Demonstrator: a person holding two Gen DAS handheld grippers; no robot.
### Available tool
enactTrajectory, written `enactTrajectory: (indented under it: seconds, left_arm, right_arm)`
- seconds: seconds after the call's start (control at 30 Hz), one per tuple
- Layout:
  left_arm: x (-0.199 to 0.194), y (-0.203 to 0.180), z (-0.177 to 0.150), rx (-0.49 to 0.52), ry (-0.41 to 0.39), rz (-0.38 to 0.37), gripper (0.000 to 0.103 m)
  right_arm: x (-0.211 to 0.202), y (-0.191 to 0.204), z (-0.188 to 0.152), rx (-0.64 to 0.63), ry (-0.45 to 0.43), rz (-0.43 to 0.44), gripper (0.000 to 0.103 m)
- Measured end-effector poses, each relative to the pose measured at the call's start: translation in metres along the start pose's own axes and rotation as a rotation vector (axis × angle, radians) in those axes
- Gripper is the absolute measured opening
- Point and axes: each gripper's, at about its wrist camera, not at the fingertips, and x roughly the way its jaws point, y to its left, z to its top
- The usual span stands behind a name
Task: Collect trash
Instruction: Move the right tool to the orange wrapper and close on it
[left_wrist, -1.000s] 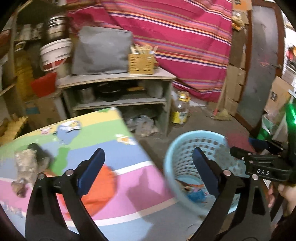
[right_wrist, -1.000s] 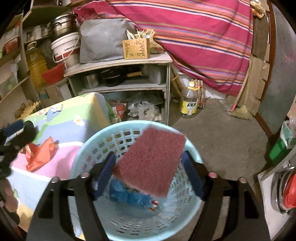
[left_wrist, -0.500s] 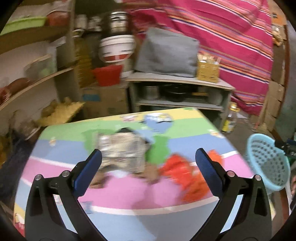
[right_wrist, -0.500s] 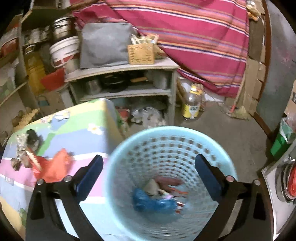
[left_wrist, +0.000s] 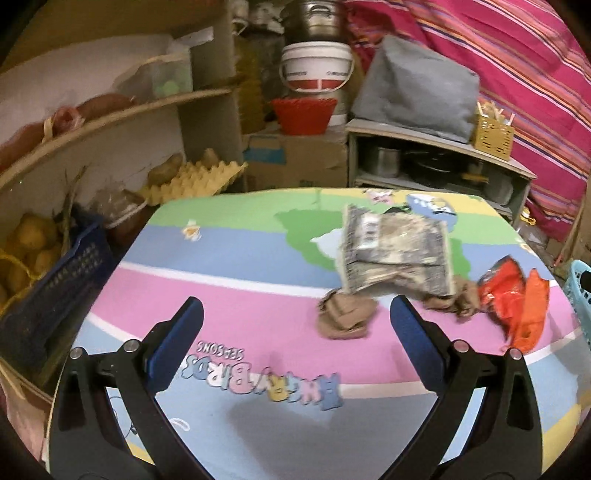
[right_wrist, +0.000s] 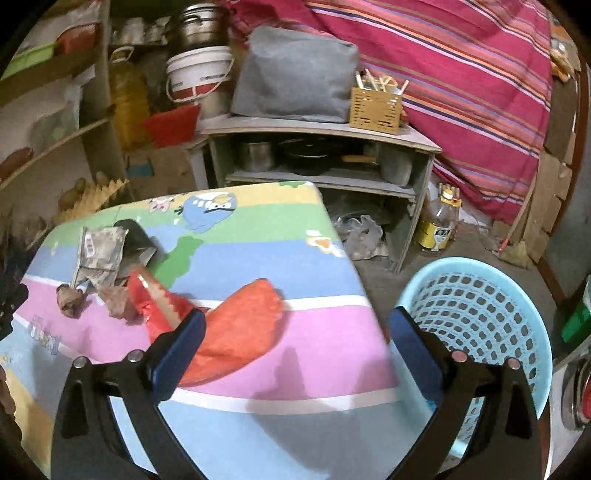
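Trash lies on the colourful cartoon mat of the table (left_wrist: 240, 295): a crumpled grey newspaper-print wrapper (left_wrist: 395, 251), two brown paper wads (left_wrist: 345, 317), and a red-orange plastic wrapper (left_wrist: 513, 295). My left gripper (left_wrist: 295, 332) hovers open and empty over the pink band, left of the nearer wad. In the right wrist view the orange wrapper (right_wrist: 240, 325) lies just ahead of my open, empty right gripper (right_wrist: 295, 336), whose left finger overlaps it in the picture. The light-blue basket (right_wrist: 480, 314) stands on the floor to the right of the table.
Shelves with an egg tray (left_wrist: 192, 181), a blue crate (left_wrist: 55, 280), a white bucket (left_wrist: 316, 66) and a red bowl stand behind the table. A low shelf unit (right_wrist: 321, 162) holds pots, a grey cushion and a yellow holder. An oil bottle (right_wrist: 437, 225) stands on the floor.
The red sponge that was between my right fingers is gone from them. Both views swung left from the basket to the table; the trash now lies ahead of both grippers.
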Motion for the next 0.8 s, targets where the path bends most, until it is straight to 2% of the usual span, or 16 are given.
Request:
enactTrajectory:
  seconds: [0.27,0.53,0.6,0.67,0.8]
  left_arm:
    - [0.026,0.017,-0.016,-0.045,0.042,-0.003,0.098]
    - [0.045,0.022,-0.019,-0.085,0.099,-0.035,0.098]
    - [0.047,0.023,-0.018,-0.090,0.105,-0.044,0.098]
    - [0.049,0.021,-0.017,-0.086,0.108,-0.053,0.098]
    - [0.055,0.014,-0.013,-0.072,0.115,-0.063,0.098]
  right_arm:
    - [0.024,0.009,-0.014,-0.018,0.048,-0.069,0.097]
    - [0.064,0.013,-0.017,-0.001,0.130,-0.048,0.095]
    - [0.074,0.015,-0.016,-0.016,0.152,-0.053,0.086]
    - [0.085,0.016,-0.016,-0.022,0.188,-0.053,0.070]
    - [0.093,0.016,-0.015,-0.005,0.212,-0.011,0.059]
